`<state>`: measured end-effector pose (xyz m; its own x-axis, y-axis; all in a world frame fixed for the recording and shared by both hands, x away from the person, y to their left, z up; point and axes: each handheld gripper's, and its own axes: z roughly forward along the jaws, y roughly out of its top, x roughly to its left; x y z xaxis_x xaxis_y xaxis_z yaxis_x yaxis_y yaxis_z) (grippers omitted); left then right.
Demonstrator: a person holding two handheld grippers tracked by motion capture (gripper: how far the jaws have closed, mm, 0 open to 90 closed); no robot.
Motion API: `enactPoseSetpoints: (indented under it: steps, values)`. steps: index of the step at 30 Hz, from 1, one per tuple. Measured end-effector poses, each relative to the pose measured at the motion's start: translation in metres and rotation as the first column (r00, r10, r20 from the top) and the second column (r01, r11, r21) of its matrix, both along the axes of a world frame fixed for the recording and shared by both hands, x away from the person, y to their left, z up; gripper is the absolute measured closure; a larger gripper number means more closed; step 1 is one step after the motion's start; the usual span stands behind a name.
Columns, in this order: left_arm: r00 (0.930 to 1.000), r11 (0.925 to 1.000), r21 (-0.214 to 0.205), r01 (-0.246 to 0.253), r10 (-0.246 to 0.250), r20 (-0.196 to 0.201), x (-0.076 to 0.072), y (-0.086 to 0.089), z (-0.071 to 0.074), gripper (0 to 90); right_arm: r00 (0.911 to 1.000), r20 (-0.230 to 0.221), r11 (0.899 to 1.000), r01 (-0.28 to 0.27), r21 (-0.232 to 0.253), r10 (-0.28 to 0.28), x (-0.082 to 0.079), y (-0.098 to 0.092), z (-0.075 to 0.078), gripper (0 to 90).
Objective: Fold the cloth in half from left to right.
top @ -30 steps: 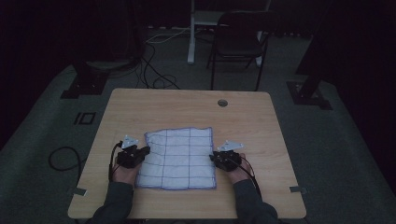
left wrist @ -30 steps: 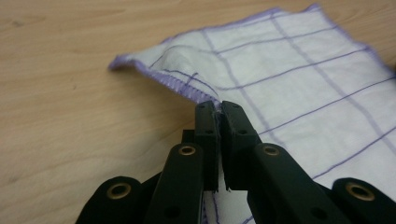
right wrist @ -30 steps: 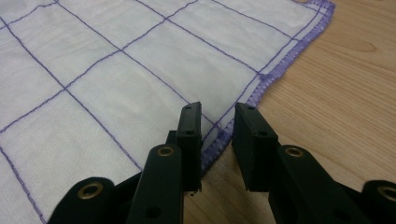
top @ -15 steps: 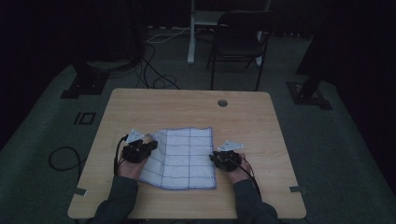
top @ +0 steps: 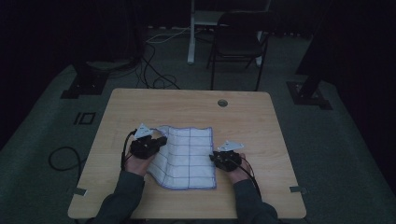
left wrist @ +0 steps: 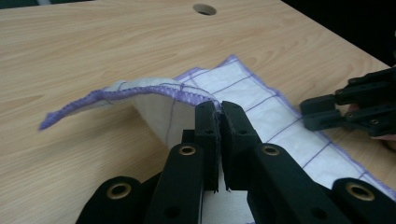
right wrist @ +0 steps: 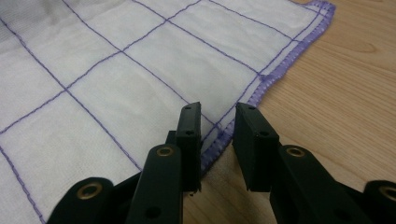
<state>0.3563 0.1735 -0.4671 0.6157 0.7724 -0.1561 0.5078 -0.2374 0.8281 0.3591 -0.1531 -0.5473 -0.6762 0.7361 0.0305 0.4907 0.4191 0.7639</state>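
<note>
While clamped shut on the left edge of the cloth [left wrist: 261, 100], left gripper [left wrist: 217, 109] raised off the table [top: 187, 105], purple-stitched hem pinched between both black pads. Edge lifted and curled over toward the middle of the cloth, hem arching away from the jaws and hanging free above the wood. Same gripper seen from the high view [top: 161, 139] at the left border of the cloth [top: 189, 156], grey three-cornered plate on top, cable trailing back along the sleeve.

Cloth white, crossed by thin purple grid lines, purple border all round. Located on the near half of the wooden table, between the two hands; right portion flat on the surface, left portion folded up and inward.

Right gripper [right wrist: 217, 116] low at the right edge of the cloth [right wrist: 140, 60], jaws parted. Stitched hem running between the pads; whether either pad presses on the fabric not determinable. In the high view, right gripper [top: 214, 158] just beside the right border, resting near the table surface.

Round cable hole [top: 222, 102] in the far part of the table, well apart from the cloth. Chair [top: 238, 42] beyond the far edge.
</note>
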Motion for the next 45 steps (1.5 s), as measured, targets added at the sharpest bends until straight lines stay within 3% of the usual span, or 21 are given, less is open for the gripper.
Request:
enactPoseSetpoints:
  steps: [12,24,33,45]
  values:
    - [0.9978,0.9981,0.010,0.061,-0.061,-0.028,0.011,-0.034,-0.005,86.7,1.0000,0.001,1.000,-0.002,-0.001,0.002,0.000,0.000,0.000,72.5]
    - [0.9932,0.9936,0.008,0.112,-0.112,-0.031,0.016,-0.058,-0.003,86.7,1.0000,0.004,1.000,-0.002,-0.001,0.002,0.000,0.000,0.000,72.3]
    - [0.9847,0.9859,0.025,0.165,-0.163,-0.061,0.021,-0.085,-0.010,86.6,1.0000,0.001,1.000,0.000,0.000,0.000,0.000,0.000,0.000,72.3]
    - [0.9656,0.9726,0.083,0.217,-0.202,-0.164,0.036,-0.119,-0.040,86.0,1.0000,0.001,1.000,-0.001,0.001,0.001,0.000,0.000,0.000,72.3]
